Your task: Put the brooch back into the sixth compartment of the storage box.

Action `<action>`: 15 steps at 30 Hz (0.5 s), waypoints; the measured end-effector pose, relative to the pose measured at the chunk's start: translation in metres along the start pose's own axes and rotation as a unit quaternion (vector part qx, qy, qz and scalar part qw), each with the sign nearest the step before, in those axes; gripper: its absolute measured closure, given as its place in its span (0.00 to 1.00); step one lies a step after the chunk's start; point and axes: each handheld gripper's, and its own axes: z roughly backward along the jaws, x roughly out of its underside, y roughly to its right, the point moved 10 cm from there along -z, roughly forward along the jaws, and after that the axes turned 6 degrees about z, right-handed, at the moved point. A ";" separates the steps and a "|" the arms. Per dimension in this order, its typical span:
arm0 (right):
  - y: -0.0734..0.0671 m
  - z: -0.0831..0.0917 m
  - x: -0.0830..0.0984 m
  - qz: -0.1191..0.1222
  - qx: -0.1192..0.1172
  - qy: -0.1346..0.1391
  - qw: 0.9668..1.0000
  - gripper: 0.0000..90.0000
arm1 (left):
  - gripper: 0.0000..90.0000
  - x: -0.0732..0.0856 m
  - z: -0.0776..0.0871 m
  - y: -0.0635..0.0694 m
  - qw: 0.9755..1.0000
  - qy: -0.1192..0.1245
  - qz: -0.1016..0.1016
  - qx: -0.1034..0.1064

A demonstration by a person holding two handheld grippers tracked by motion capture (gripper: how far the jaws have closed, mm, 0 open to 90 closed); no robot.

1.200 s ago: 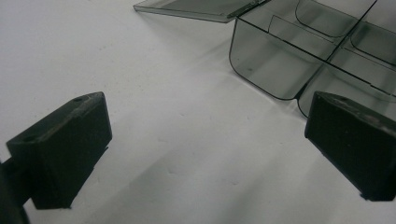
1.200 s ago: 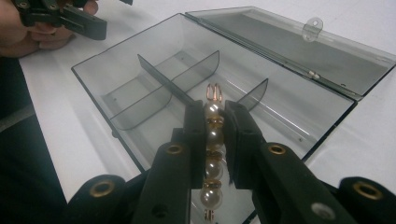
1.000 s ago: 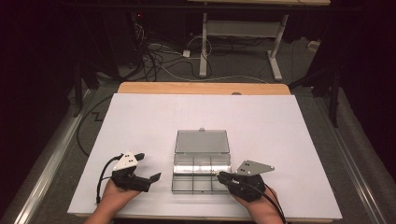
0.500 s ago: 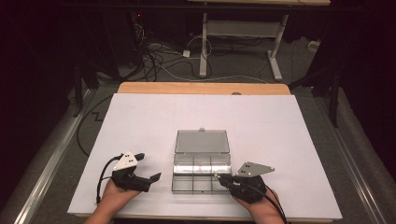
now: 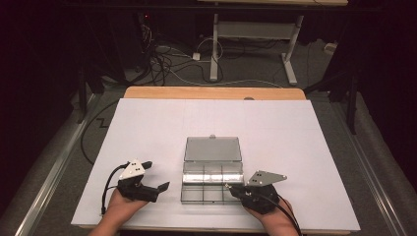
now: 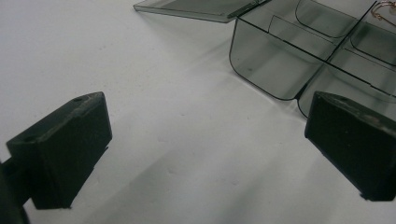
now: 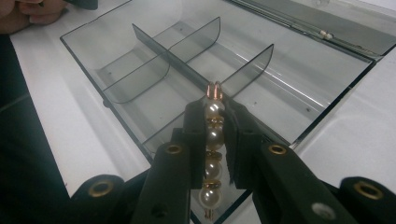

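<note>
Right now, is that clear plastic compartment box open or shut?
Open. The compartment box has its lid folded back flat on the table, and its dividers are uncovered in the right gripper view.

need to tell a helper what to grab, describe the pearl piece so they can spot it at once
Start at the clear compartment box lying open in the middle of the white table. At its near right corner sits the right tool, shut on a pearl strand. It is a short row of cream pearls with gold spacers and a small copper-coloured loop at the tip.
</note>
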 end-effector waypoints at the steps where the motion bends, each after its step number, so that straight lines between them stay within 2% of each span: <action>1: 0.000 0.000 0.000 0.000 0.000 0.000 1.000 0.89 | 0.00 0.000 0.000 0.000 1.000 0.000 0.000 0.000; 15: 0.000 -0.001 0.001 -0.003 -0.001 -0.005 1.000 0.87 | 0.00 0.000 0.000 0.000 1.000 0.000 0.000 0.000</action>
